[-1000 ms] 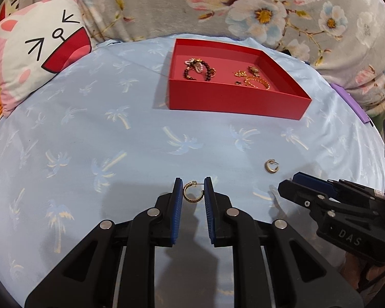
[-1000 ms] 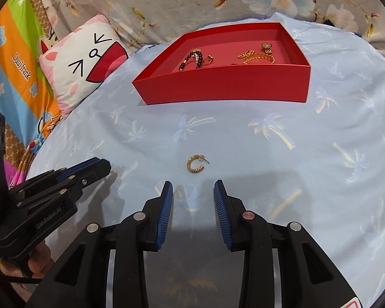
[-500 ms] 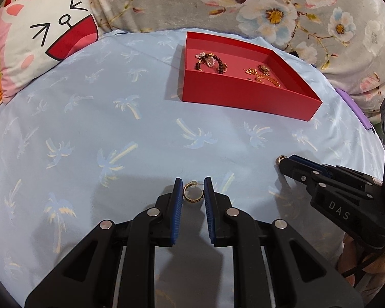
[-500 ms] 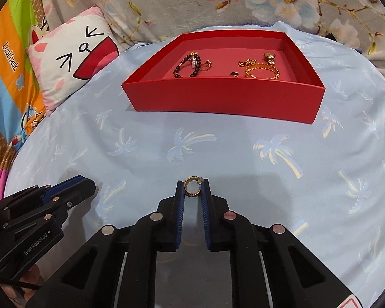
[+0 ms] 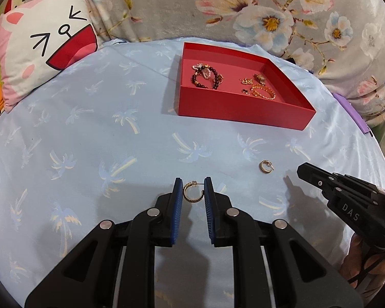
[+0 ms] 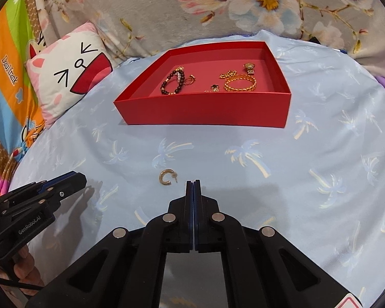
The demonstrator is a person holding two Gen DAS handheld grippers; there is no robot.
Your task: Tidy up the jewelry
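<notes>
Red tray (image 5: pixel 243 114) sits ahead of me on the blue palm-print sheet (image 5: pixel 89 133), a shallow card box with straight walls and a matte floor. Inside, on the left, a dark beaded bracelet (image 5: pixel 205 78) tangled with a small pearly piece; on the right, a twisted gold bangle (image 5: pixel 263 92), a tiny dark charm and a couple of gold bits I cannot make out.

My left gripper (image 5: pixel 193 188) has its blue ribbed fingers (image 5: pixel 177 197) clamped on a thin gold hoop earring (image 5: pixel 191 193), post pointing up, held at the tips above the sheet.

My right gripper (image 6: pixel 193 183) has its fingers pressed flat together, nothing between them. The chunky ribbed gold hoop (image 6: pixel 167 176) lies loose on the sheet just left of those tips, not touching them.

Cat-face cushion (image 6: pixel 69 82) at back left, soft floral blanket (image 6: pixel 243 7) behind the tray.
</notes>
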